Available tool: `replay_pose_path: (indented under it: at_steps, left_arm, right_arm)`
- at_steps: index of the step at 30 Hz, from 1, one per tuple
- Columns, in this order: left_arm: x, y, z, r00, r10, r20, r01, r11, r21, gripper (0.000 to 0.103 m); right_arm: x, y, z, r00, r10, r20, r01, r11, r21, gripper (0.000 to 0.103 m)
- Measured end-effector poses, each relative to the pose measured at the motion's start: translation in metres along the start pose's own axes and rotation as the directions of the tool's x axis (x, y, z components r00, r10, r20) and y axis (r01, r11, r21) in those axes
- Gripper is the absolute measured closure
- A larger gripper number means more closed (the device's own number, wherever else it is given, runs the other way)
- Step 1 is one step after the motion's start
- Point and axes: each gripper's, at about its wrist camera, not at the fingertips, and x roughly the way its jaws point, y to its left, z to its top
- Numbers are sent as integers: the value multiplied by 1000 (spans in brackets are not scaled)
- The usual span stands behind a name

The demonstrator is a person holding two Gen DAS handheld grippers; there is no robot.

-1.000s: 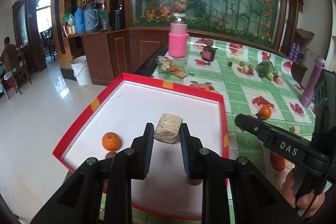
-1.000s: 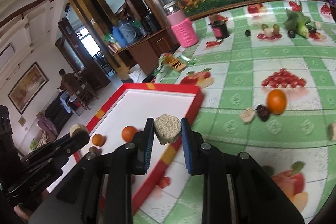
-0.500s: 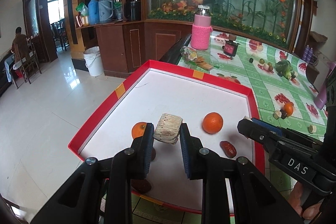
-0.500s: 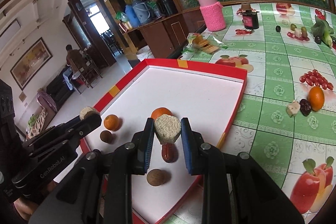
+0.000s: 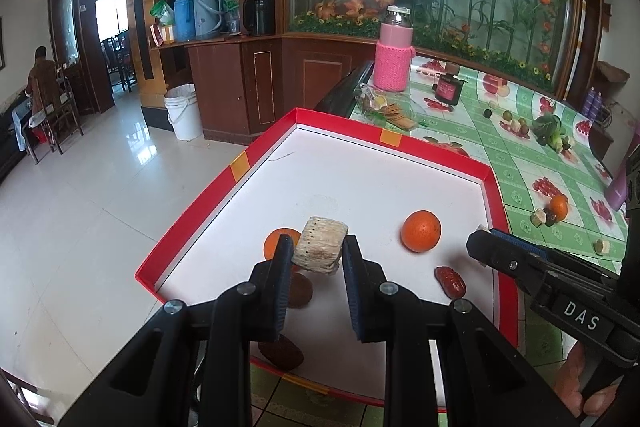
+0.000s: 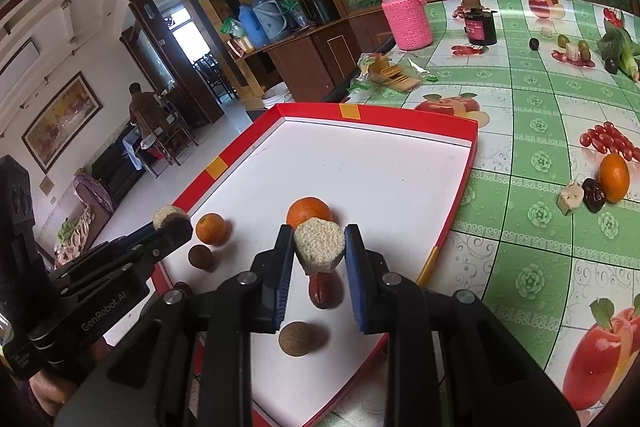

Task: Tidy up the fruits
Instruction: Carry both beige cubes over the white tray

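My left gripper (image 5: 317, 259) is shut on a beige sugarcane chunk (image 5: 320, 249) and holds it above the near part of the red-rimmed white tray (image 5: 394, 139). My right gripper (image 6: 318, 253) is shut on a second pale sugarcane chunk (image 6: 319, 245) above the same tray (image 6: 400, 113). In the tray lie two oranges (image 5: 421, 231) (image 5: 276, 241), a red date (image 5: 451, 281) and brown round fruits (image 6: 297, 338) (image 6: 201, 257). The right gripper also shows in the left wrist view (image 5: 482, 243), and the left gripper in the right wrist view (image 6: 170, 223).
On the green fruit-print tablecloth right of the tray lie an orange (image 6: 614, 177), a dark date (image 6: 593, 199) and a pale chunk (image 6: 571, 197). Further back stand a pink-sleeved bottle (image 6: 402, 9), a dark jar (image 6: 479, 25), a cracker packet (image 6: 390, 73) and greens (image 6: 618, 47). The tray's left edge overhangs the floor.
Both grippers have moved left from over the tablecloth to over the tray, each still holding its chunk. The fruits in the tray have come into view below them.
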Motion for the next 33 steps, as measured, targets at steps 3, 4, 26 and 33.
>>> replay_pose_path:
  at_steps: [3,4,26,33]
  left_arm:
    - [1,0,0,1000,4,-2,-4,1000,2,79]
    - [2,0,-1,1000,7,-4,-7,1000,2,79]
    - [20,1,-6,996,65,-62,-65,998,5,79]
    - [19,0,-6,995,75,-69,-76,997,0,75]
  right_arm:
    - [2,2,0,1000,4,-7,-4,1000,-11,75]
    - [2,3,-1,1000,4,-11,-5,1000,-14,75]
    - [31,10,-3,993,-27,-114,20,998,-62,75]
    - [33,10,-3,992,-42,-120,32,996,-79,75]
